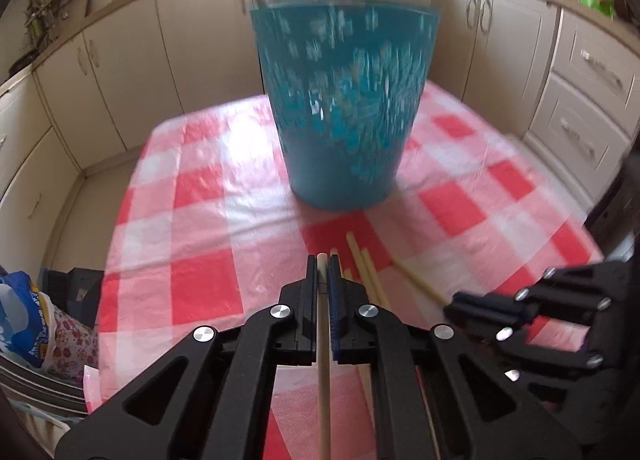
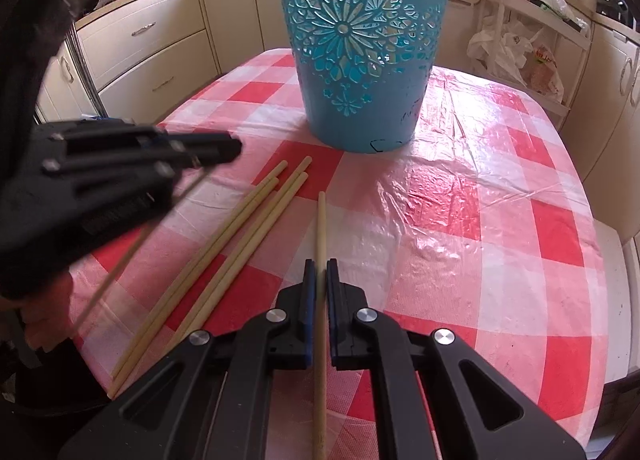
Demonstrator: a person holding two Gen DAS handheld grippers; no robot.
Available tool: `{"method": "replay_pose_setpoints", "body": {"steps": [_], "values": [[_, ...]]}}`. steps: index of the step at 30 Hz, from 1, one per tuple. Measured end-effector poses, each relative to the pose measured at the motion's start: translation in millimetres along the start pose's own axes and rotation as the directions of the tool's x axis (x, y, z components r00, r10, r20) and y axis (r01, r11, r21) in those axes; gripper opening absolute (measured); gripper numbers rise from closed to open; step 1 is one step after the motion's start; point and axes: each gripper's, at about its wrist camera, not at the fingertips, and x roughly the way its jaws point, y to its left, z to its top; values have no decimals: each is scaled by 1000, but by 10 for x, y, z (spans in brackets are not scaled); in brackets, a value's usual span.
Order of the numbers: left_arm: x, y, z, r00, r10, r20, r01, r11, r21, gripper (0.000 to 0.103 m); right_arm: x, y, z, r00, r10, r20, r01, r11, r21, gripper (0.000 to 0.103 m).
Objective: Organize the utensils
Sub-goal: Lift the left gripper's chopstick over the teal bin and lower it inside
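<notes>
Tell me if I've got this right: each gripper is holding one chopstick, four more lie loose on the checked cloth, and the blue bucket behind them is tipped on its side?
Not quite: the blue bucket stands upright on the checked cloth, as the right wrist view shows. The rest holds: the left gripper and right gripper each pinch one chopstick, with four loose chopsticks.

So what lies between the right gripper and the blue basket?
In the right wrist view, only the far end of the chopstick clamped in the right gripper, then bare checked tablecloth up to the blue basket.
</notes>
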Motion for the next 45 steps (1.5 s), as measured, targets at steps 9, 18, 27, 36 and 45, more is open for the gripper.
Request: {"method": "replay_pose_setpoints", "body": {"steps": [9, 18, 27, 36, 45], "values": [[-907, 257, 448, 926, -131, 354, 181, 977, -114, 5, -20, -32, -29, 1000, 17, 16, -17, 1000, 21, 6], [-1144, 271, 968, 862, -94, 499, 191, 971, -146, 5, -18, -60, -37, 999, 37, 20, -37, 999, 30, 6], [-1115, 163, 1809, 761, -33, 648, 191, 966, -175, 5, -5, -67, -31, 999, 45, 21, -46, 999, 29, 6], [-614, 269, 2195, 713, 142, 686, 167, 917, -363, 5, 11, -87, -12, 998, 61, 20, -61, 998, 29, 6], [-246, 417, 2027, 800, 132, 586, 158, 895, -418, 5, 16, -99, -13, 998, 68, 19, -69, 997, 33, 6]]}}
